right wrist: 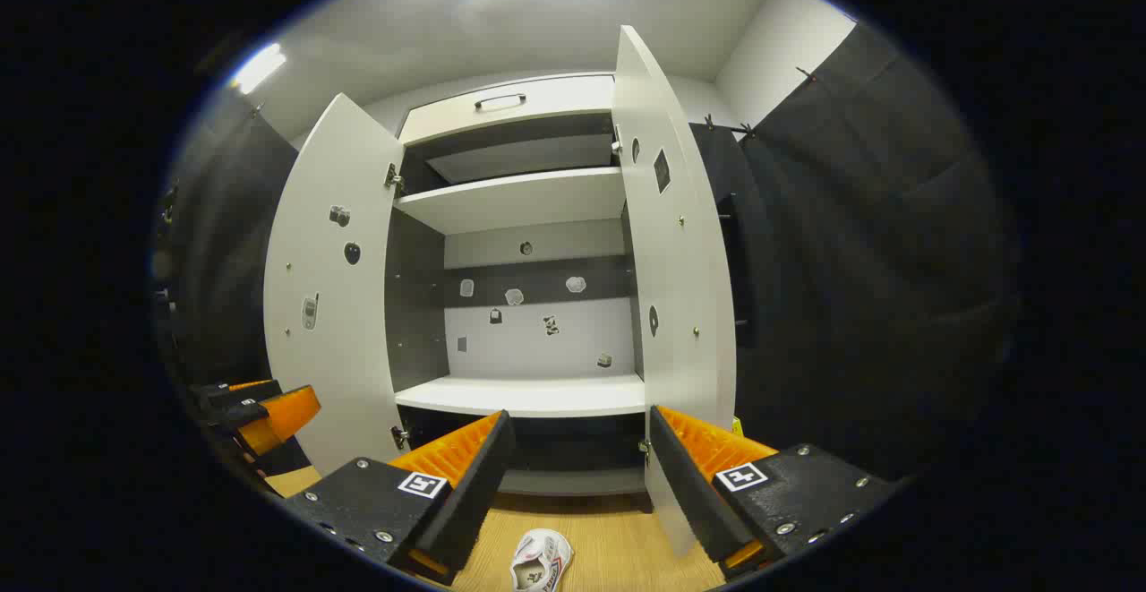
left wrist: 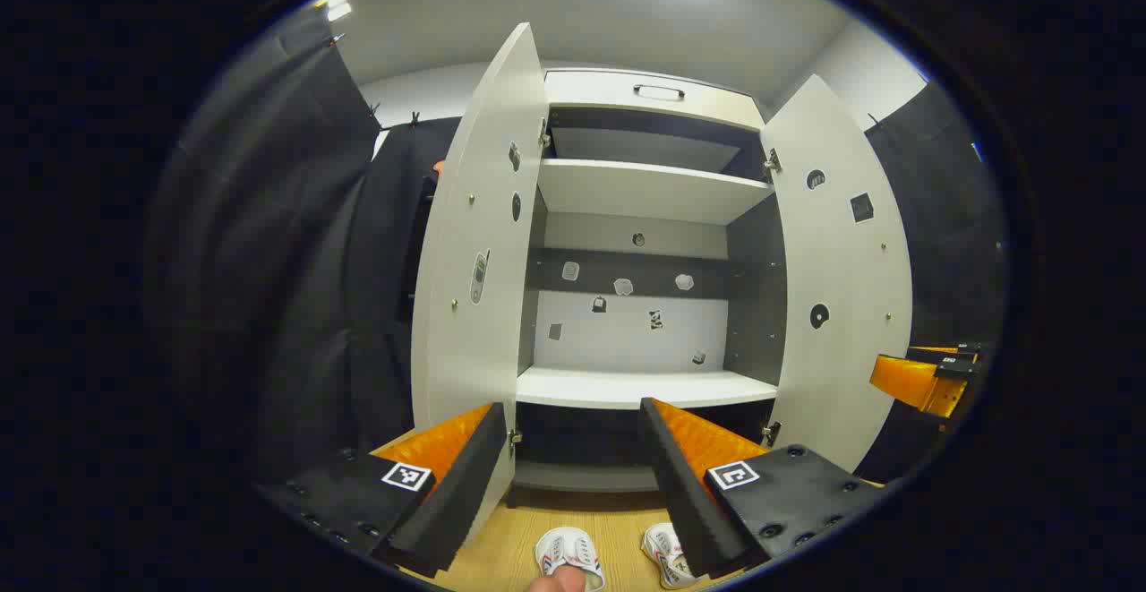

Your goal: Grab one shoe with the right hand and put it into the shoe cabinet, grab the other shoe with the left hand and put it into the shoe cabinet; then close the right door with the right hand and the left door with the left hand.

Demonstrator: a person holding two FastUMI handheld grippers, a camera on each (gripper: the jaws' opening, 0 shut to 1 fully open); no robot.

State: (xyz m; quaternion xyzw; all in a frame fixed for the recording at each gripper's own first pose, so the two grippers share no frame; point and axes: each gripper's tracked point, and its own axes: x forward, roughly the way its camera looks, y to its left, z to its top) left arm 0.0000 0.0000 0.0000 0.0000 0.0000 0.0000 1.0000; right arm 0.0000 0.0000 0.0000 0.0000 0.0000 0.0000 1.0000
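A white shoe cabinet (left wrist: 645,386) stands ahead with both doors swung wide; its left door (left wrist: 479,243) and right door (left wrist: 837,278) frame bare shelves. Two white shoes with red and blue stripes lie on the wooden floor before it: one (left wrist: 568,556) between my left gripper's fingers' lines, another (left wrist: 664,554) just right of it. My left gripper (left wrist: 573,476) hangs open above them, holding nothing. In the right gripper view the cabinet (right wrist: 528,395) shows again, with one white shoe (right wrist: 540,561) on the floor below my open right gripper (right wrist: 577,476).
Black cloth walls close in on both sides. The right gripper (left wrist: 927,377) appears far right in the left gripper view; the left gripper (right wrist: 255,413) shows at the left edge of the right gripper view. A fingertip (left wrist: 557,583) peeks in at the bottom. Wooden floor (right wrist: 609,538) lies below.
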